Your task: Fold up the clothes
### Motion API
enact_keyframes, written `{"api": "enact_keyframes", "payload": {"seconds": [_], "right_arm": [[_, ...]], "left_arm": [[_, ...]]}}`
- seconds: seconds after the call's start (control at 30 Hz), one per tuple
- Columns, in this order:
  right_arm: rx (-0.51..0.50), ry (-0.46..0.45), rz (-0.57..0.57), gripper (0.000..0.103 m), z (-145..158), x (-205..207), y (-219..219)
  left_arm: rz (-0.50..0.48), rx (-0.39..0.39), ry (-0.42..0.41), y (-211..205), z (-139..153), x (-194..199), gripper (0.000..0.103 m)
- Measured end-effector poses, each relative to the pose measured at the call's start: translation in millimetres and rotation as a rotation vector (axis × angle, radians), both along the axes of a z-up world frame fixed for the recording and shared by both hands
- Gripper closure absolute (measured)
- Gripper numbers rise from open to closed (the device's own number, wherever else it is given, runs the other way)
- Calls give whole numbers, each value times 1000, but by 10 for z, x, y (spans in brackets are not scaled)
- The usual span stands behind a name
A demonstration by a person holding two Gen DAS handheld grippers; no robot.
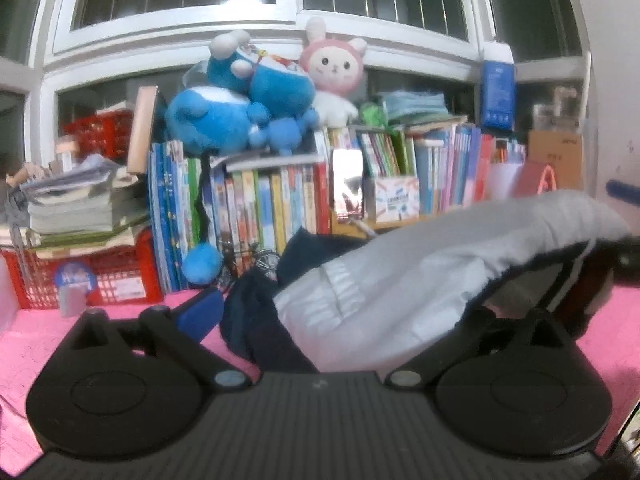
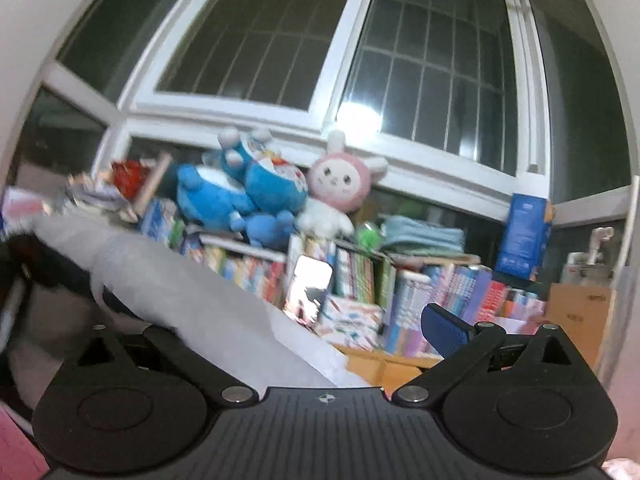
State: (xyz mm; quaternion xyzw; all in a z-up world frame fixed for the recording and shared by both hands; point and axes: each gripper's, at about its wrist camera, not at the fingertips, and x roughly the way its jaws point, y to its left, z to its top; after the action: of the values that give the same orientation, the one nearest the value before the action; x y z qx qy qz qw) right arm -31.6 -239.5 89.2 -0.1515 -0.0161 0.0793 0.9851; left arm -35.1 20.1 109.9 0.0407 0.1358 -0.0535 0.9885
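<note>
A light grey garment (image 1: 420,280) with dark navy parts (image 1: 256,320) lies bunched on the pink tabletop (image 1: 48,332) in the left wrist view. My left gripper (image 1: 336,312) stands open around it. Its blue left finger (image 1: 200,312) is bare, and the cloth covers its right finger. In the right wrist view the same grey garment (image 2: 180,292) rises slanting to the upper left. It drapes over the left finger of my right gripper (image 2: 308,332), which is open with its blue right finger (image 2: 444,332) bare. A dark shape (image 1: 608,280) sits under the cloth's far right end.
Rows of books (image 1: 280,200) line the back under a barred window (image 2: 432,72). Blue plush toys (image 1: 240,100) and a pink rabbit plush (image 1: 334,76) sit on top. Red baskets (image 1: 112,276) with stacked papers stand at the left and a cardboard box (image 2: 580,312) at the right.
</note>
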Motion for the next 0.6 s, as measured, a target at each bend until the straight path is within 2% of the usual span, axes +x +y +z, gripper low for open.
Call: {"api": "enact_keyframes", "payload": {"seconds": [0.13, 0.27, 0.33, 0.43, 0.53, 0.6], "right_arm": [[-11, 63, 0, 0, -42, 98, -61], [2, 124, -6, 0, -70, 267, -85], [47, 151, -3, 0, -33, 405, -85], [107, 180, 20, 0, 82, 593, -119], [104, 205, 73, 0, 200, 757, -130], [76, 220, 102, 0, 230, 864, -117]], "left_arm": [[22, -5, 11, -69, 47, 122, 2], [-17, 57, 16, -246, 16, 181, 2], [-57, 80, 67, -324, -85, 225, 2], [-197, 97, 130, -428, -246, 205, 2], [-419, -17, 74, -382, -181, 48, 1], [-463, -125, -1, -251, -68, 57, 0]]}}
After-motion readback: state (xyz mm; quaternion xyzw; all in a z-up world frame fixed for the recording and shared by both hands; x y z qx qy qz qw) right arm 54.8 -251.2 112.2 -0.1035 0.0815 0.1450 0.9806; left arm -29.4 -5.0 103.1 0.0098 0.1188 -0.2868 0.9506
